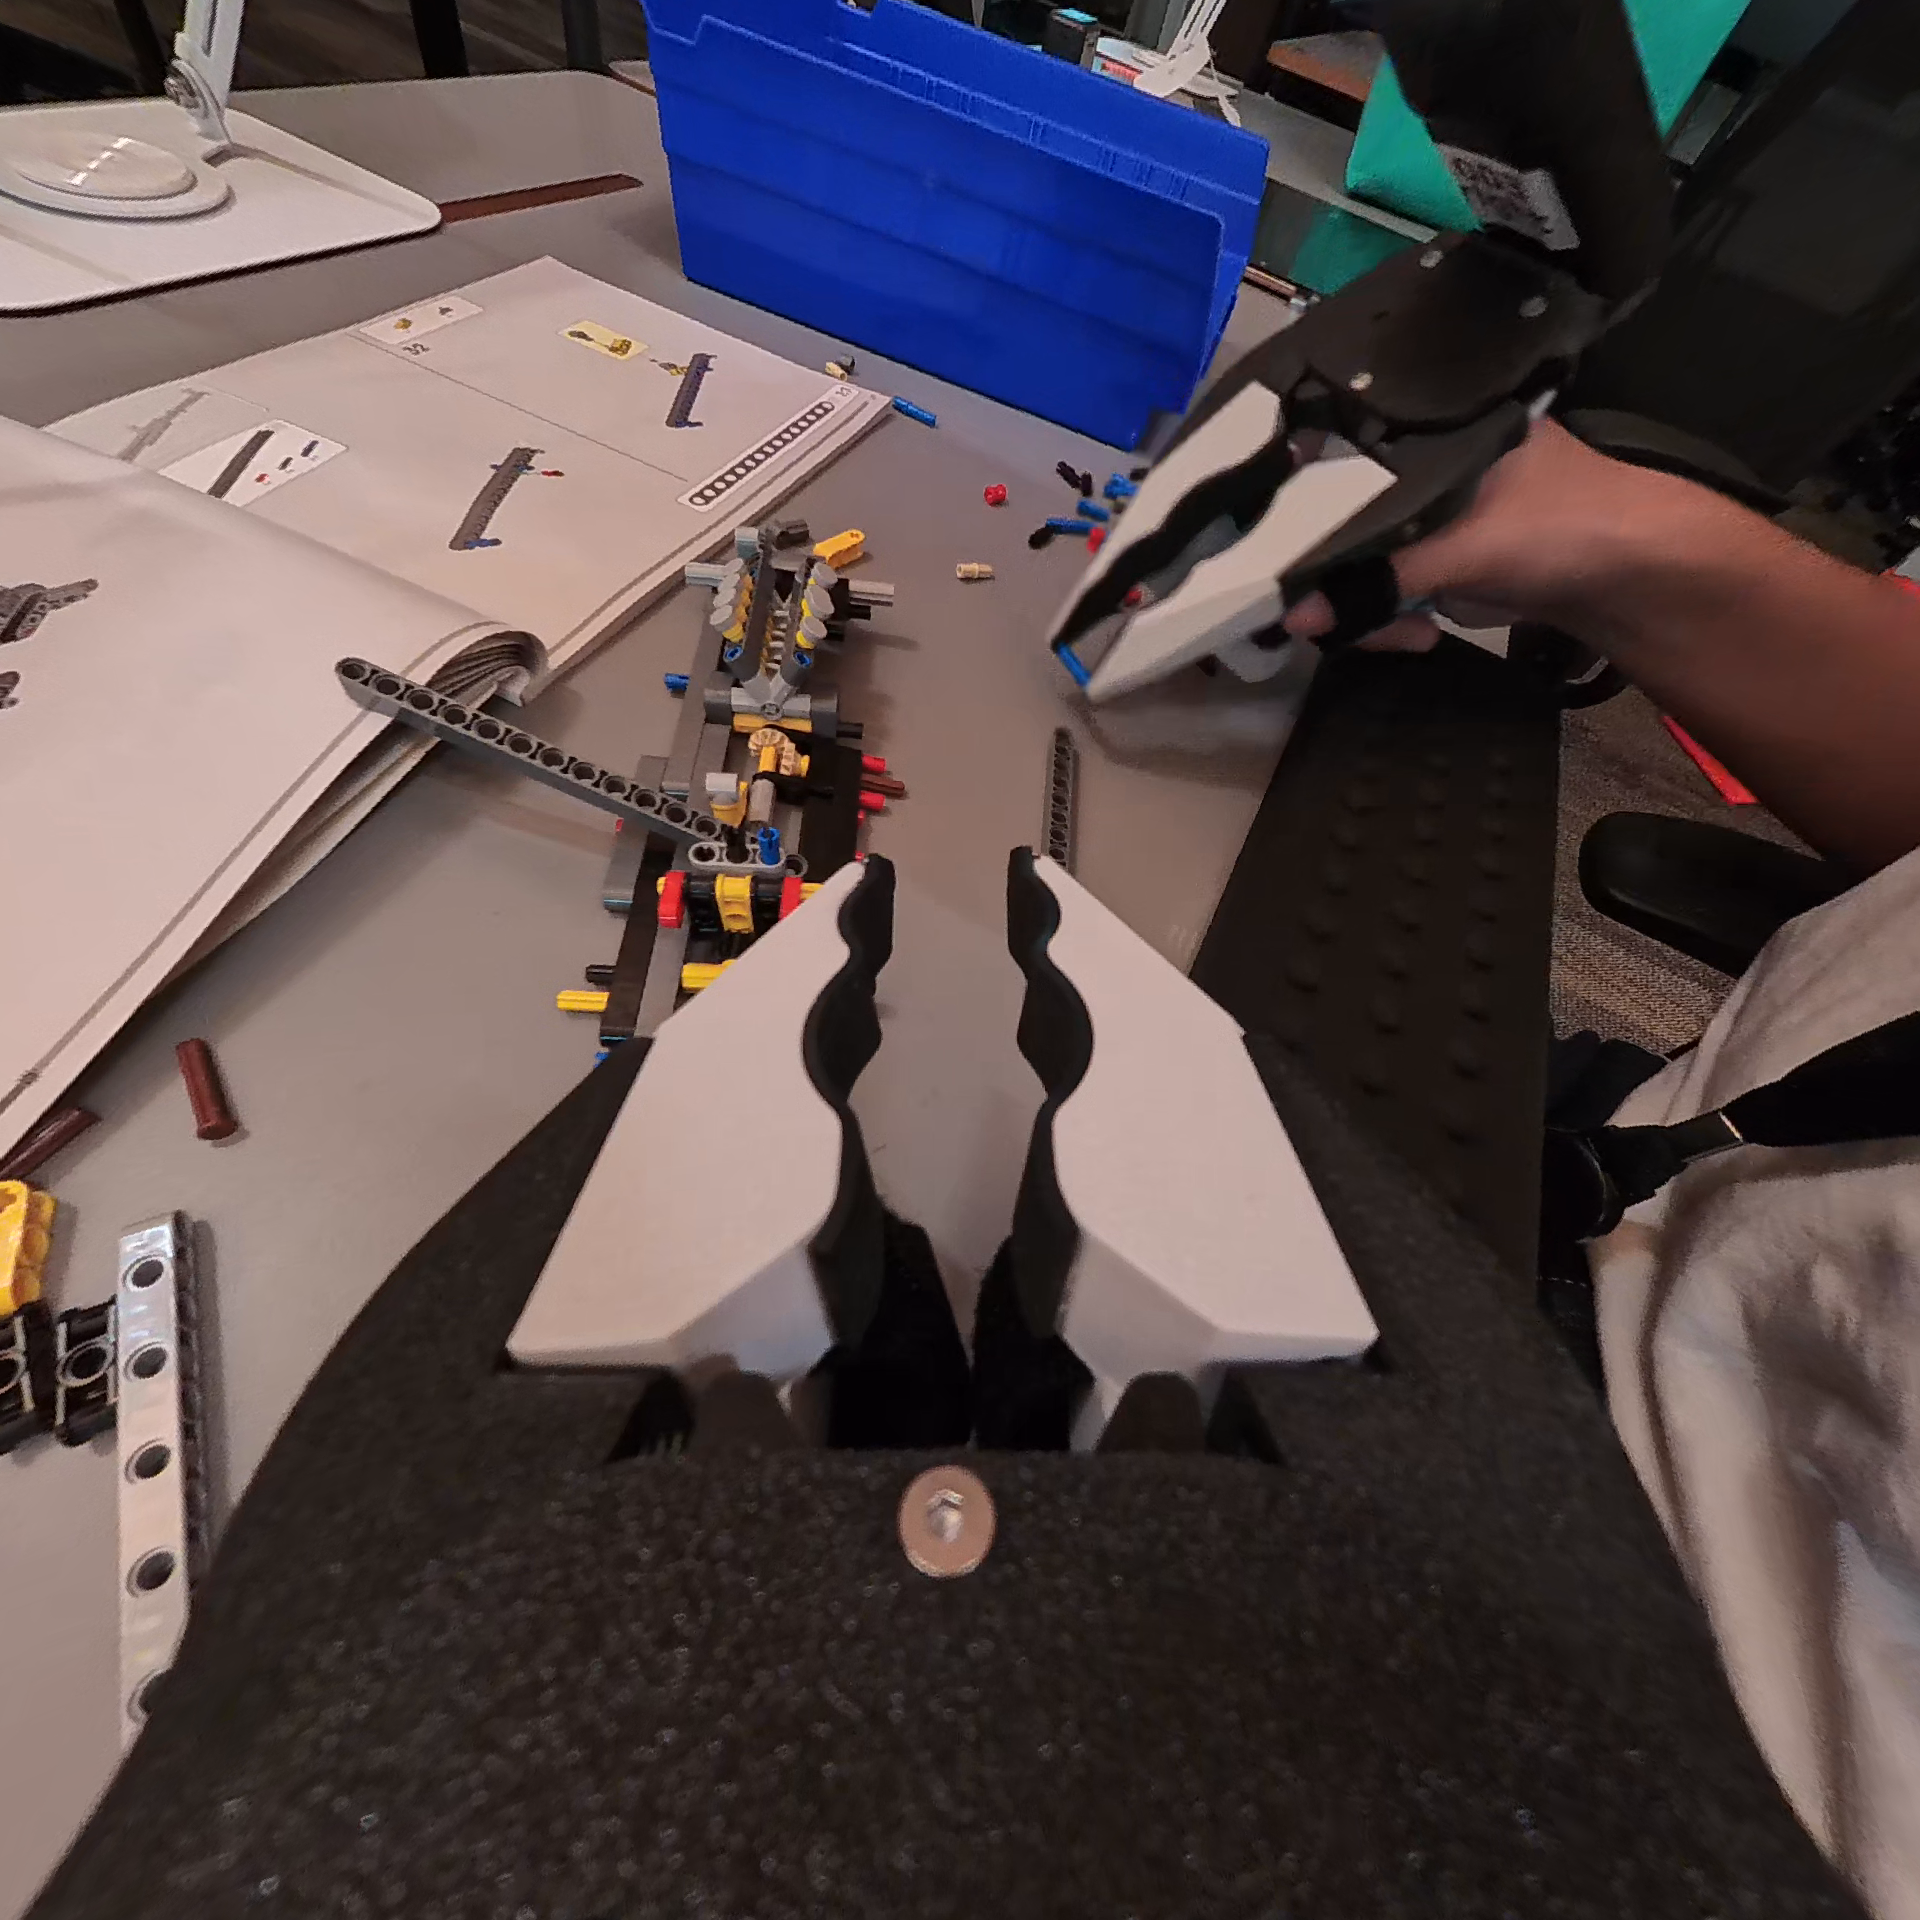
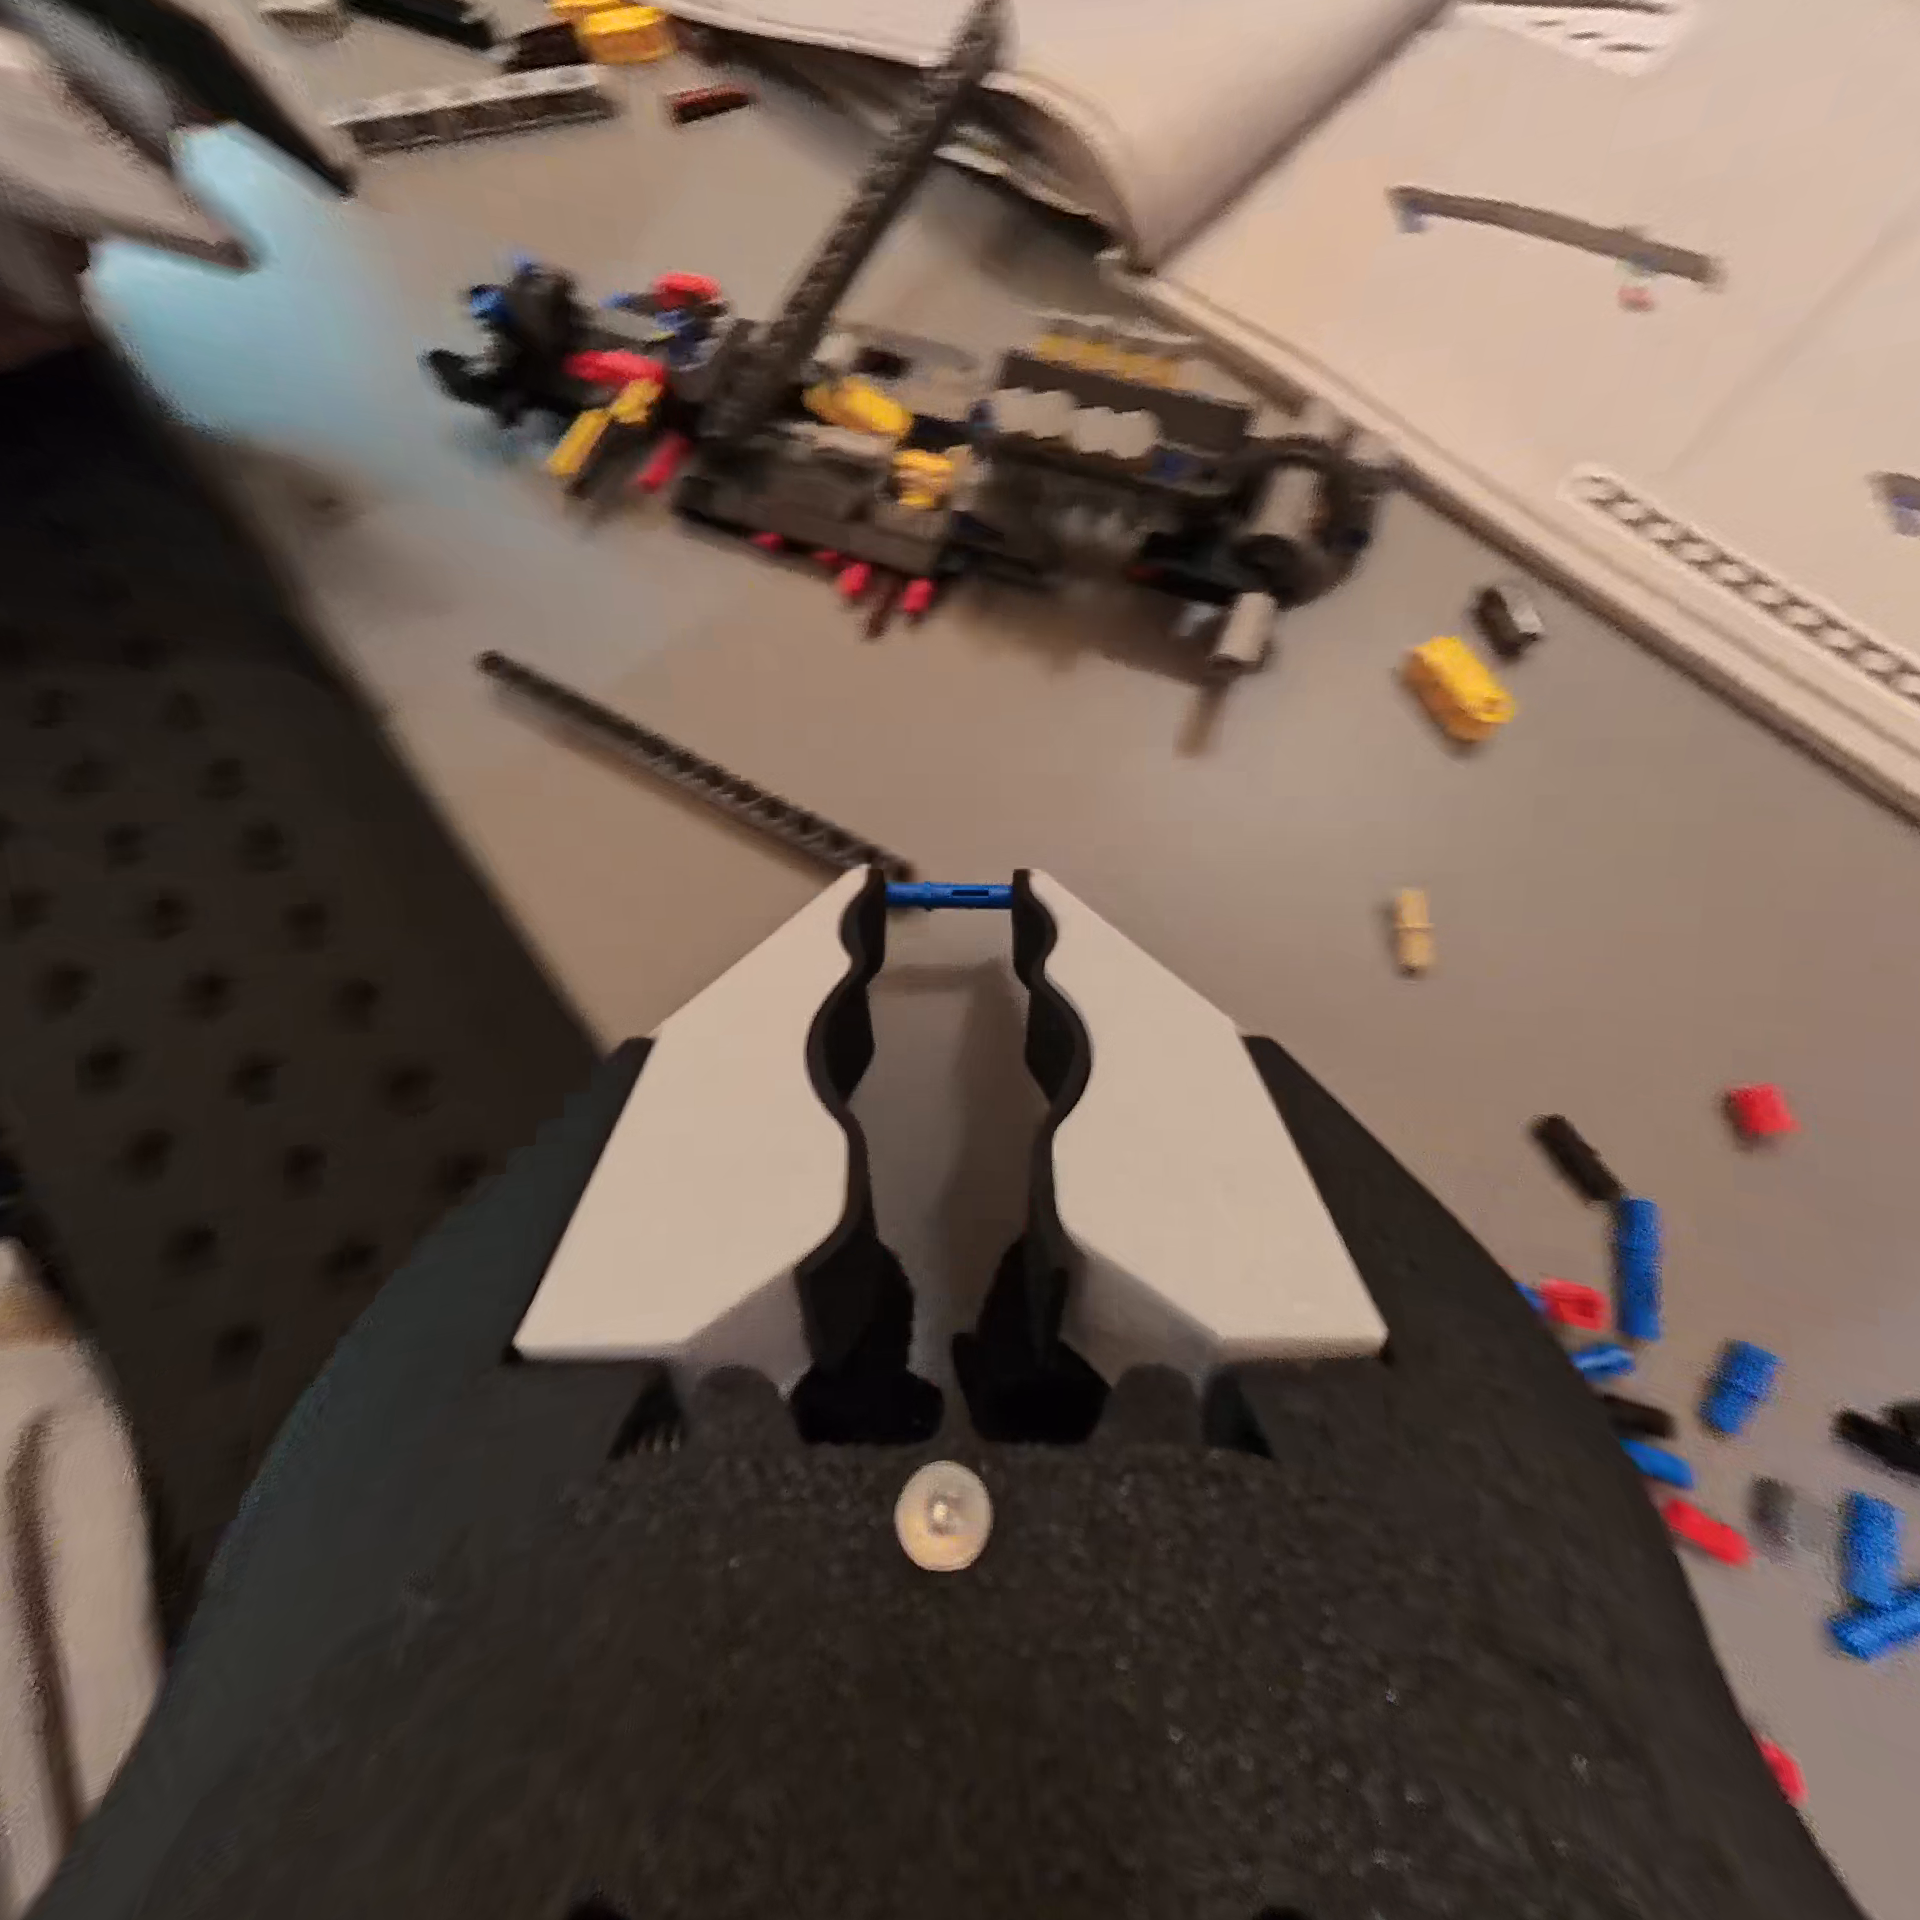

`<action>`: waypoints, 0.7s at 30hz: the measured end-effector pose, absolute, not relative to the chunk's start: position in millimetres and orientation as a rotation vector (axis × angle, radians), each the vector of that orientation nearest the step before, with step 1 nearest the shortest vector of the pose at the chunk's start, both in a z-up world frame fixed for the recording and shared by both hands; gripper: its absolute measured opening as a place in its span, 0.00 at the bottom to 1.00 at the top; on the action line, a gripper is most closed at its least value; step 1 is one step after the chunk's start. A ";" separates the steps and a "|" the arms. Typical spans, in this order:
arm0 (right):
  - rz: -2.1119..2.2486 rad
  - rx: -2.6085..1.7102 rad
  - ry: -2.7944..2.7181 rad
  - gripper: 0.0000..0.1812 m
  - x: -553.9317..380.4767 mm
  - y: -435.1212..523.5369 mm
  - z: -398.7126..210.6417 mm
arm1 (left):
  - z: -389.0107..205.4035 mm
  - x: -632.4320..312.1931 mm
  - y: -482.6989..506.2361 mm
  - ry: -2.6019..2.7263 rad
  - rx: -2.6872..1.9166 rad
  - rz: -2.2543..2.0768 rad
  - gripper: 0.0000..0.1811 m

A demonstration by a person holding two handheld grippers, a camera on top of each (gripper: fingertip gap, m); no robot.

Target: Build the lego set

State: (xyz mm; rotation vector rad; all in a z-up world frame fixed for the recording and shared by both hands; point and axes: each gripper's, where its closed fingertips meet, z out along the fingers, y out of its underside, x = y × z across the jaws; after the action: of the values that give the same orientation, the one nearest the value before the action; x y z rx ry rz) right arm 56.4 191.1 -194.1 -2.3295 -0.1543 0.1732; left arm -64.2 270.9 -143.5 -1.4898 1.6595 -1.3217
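Lego pieces cover the grey table (image 1: pixel 966 665), and the half-built model (image 1: pixel 743 790) lies in the middle of it, a long narrow chassis in black and grey with yellow, red and blue bits. In the left wrist view its long axis runs away from the camera, the end with the grey cylinder block farthest off, the near end tucked just behind the left gripper (image 1: pixel 948 860). A long dark grey beam (image 1: pixel 530 750) with a row of holes sticks out sideways from the model, its far end resting on the open instruction booklet (image 1: pixel 343 540). A second dark beam (image 1: pixel 1060 795) lies flat by itself, just right of the model and roughly parallel to it.

The left gripper hovers with its fingers spread and nothing between them. The right gripper (image 2: pixel 948 883) pinches a small blue pin (image 2: pixel 948 896) crosswise at its very tips, the pin's long axis spanning from one finger to the other. In the left wrist view that gripper (image 1: pixel 1075 655) hangs above the table to the right of the model, tips angled down towards the table, a hand (image 1: pixel 1507 561) wrapped round its grip.

Loose blue, red and black pins (image 2: pixel 1662 1382) are scattered to the right. A blue plastic bin (image 1: pixel 956 197) stands at the far side. The booklet's pages carry printed build diagrams and step numbers; no brand marks are readable. The right wrist view is blurred.
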 end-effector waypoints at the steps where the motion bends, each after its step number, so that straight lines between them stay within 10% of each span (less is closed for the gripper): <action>1: 0.179 -2.335 -0.190 0.13 47.7 187.1 -194.3 | -143.2 -64.4 270.7 1.659 -1.486 -1.320 0.11; 21: -0.088 -2.373 0.005 0.18 110.3 140.4 -190.2 | -144.3 -64.0 269.3 1.673 -1.486 -1.320 0.11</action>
State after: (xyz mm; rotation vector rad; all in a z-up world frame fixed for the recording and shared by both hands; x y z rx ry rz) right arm 110.3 140.4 -190.2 -2.3732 0.0051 -0.0876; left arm -64.0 269.3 -144.3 -1.4859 1.6728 -1.3203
